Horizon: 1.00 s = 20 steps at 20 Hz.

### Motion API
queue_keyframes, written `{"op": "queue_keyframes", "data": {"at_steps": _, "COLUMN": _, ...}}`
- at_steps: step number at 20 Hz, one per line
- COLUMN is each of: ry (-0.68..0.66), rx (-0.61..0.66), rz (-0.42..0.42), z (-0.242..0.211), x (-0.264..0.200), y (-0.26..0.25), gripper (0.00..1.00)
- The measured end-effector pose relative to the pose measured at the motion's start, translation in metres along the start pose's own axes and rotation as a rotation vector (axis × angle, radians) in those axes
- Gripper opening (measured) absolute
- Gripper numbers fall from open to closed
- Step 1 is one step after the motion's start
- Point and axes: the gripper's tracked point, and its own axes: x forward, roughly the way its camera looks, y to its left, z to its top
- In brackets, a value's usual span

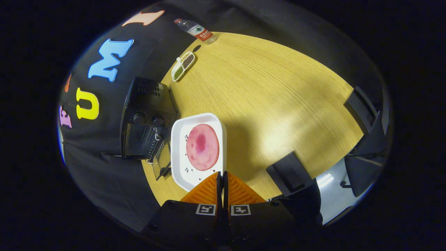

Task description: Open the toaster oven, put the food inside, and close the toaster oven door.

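Observation:
A white square tray (181, 164) carries a round pink slice of food (202, 147). My gripper (222, 176) is shut on the tray's near rim, which runs in between the two fingers. The tray hangs above the wooden table (278, 104) and throws a shadow on it. Beside the tray, on the side away from the shadow, stands the black toaster oven (146, 104) with two knobs. Its glass door (158, 158) is swung open and the wire rack inside (141, 139) shows. The tray's edge is close to the open door.
Beyond the oven, a small white divided dish of beans (183, 65) and a water bottle (197, 30) rest on the table. Black chairs (289, 172) (366, 118) stand along the table's other edge. A wide stretch of bare wood lies past the tray.

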Motion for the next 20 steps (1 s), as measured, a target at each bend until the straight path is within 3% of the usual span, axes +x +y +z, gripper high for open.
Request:
{"op": "queue_keyframes", "data": {"at_steps": 12, "ry": -0.059, "rx": 0.025, "rz": 0.115, "z": -0.106, "x": -0.005, "y": 0.084, "gripper": 0.02}}
{"op": "queue_keyframes", "data": {"at_steps": 20, "ry": -0.028, "rx": -0.018, "rz": 0.161, "z": -0.127, "x": 0.015, "y": 0.154, "gripper": 0.02}}
